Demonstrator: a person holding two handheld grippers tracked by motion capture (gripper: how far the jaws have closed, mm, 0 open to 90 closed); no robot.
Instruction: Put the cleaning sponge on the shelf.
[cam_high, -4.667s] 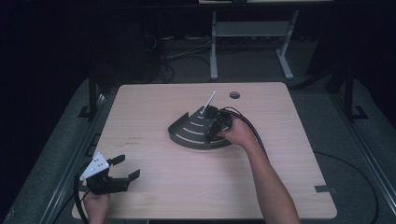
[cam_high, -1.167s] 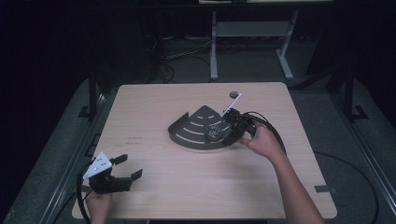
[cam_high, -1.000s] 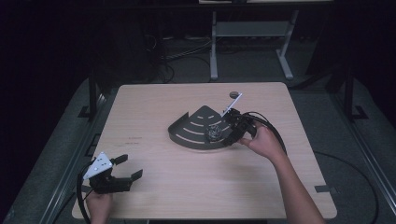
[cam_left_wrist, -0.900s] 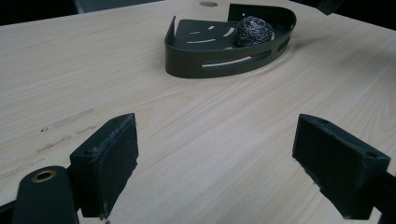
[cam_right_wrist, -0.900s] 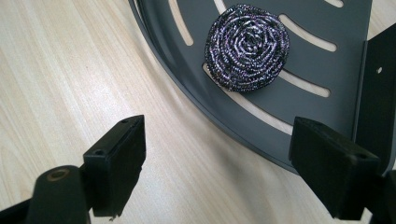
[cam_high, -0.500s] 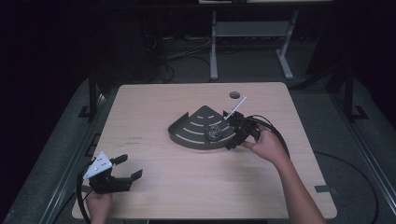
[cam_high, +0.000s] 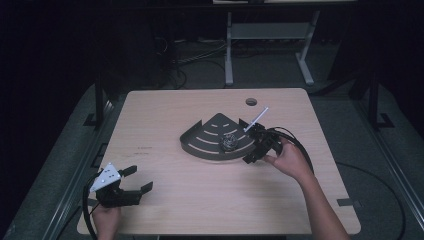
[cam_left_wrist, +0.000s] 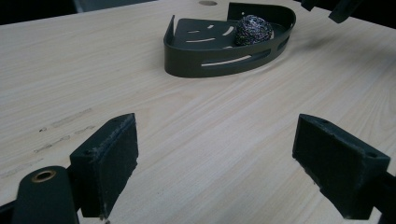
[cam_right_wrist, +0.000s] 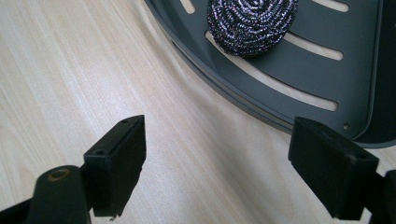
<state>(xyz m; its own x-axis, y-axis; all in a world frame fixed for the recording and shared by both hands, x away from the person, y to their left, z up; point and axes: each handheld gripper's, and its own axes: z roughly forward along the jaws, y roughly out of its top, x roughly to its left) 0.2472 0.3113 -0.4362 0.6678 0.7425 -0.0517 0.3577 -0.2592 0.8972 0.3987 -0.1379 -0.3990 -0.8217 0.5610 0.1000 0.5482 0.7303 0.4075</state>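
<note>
The steel wool scourer (cam_high: 229, 142) lies in the dark fan-shaped slotted tray (cam_high: 207, 135) at the table (cam_high: 200, 200) centre. The right gripper (cam_high: 251, 150), jaws spread and empty, sits at the tray's 4 o'clock rim. The left gripper (cam_high: 136, 180), also agape, rests at the table's 7 o'clock corner.

No text, label, brand, number or sign can be read. The table (cam_high: 200, 200) bears a faint dark smudge (cam_high: 146, 148) near its left edge, seen from above and again in the left gripper view (cam_left_wrist: 65, 122); it may be writing, but it is too small and blurred to make out.
</note>
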